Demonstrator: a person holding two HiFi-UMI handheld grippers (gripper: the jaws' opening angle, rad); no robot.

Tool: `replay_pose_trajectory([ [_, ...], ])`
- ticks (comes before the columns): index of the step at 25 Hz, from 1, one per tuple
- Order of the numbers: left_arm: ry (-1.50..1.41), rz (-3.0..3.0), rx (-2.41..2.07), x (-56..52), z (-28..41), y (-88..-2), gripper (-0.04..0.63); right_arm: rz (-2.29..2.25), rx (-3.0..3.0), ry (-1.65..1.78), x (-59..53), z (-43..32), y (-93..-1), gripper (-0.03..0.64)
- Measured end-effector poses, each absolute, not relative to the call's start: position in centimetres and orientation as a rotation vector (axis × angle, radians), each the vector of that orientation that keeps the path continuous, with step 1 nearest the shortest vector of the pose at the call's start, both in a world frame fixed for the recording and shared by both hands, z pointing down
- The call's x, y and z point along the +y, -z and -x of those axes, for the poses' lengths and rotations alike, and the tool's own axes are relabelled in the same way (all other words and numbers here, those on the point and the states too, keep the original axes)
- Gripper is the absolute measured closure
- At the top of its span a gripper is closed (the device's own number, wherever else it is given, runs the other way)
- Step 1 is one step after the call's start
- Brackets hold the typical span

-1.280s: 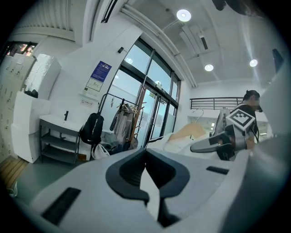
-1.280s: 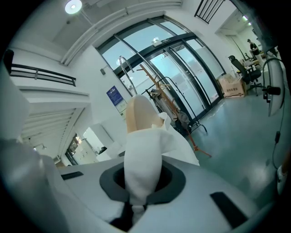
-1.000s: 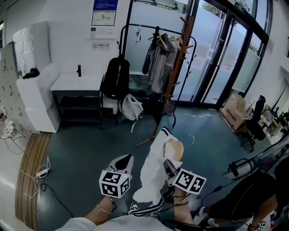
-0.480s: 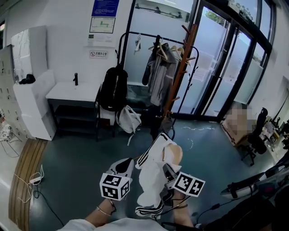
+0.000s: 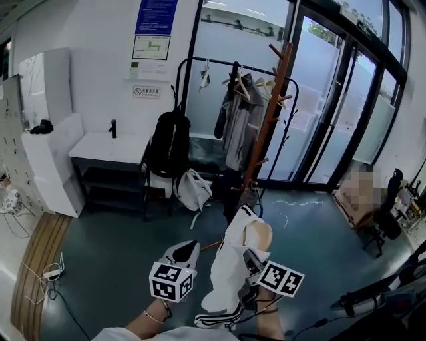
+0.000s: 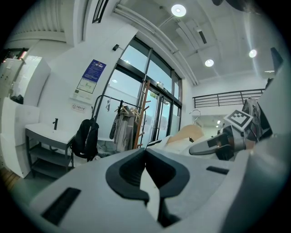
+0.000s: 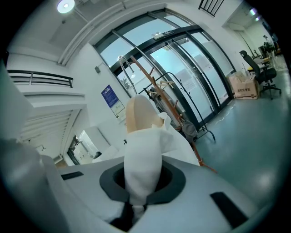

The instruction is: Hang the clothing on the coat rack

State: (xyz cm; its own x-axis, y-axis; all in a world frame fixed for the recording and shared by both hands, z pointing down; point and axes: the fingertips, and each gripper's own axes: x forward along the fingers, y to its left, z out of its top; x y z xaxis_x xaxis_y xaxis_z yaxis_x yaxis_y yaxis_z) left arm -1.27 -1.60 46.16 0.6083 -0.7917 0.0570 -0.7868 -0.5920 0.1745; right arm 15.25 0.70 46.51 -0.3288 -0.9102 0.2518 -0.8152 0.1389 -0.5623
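One view: right claw [image 7: 136,200] clamps garment [image 7: 143,159].

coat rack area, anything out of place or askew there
A white bag sits slumped on the floor left of the coat rack rather than hung, and a power strip trails loose cable at far left. Nothing looks spilled or damaged.

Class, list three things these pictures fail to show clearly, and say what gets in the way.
1. Print on the poster: head view, too small to read.
2. Base of the coat rack: head view, partly behind the white garment.
3. The small dark object on the white table: head view, too small to identify.
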Motion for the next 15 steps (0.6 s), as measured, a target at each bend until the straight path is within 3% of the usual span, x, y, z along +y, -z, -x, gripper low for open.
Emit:
replay_pose_trajectory([
  [15,0.006,-2.647,-1.286,-5.1,-1.1,-46.8,0.586,1.701,2.227,1.026,-2.9,-17.5,-48.0,0.580],
])
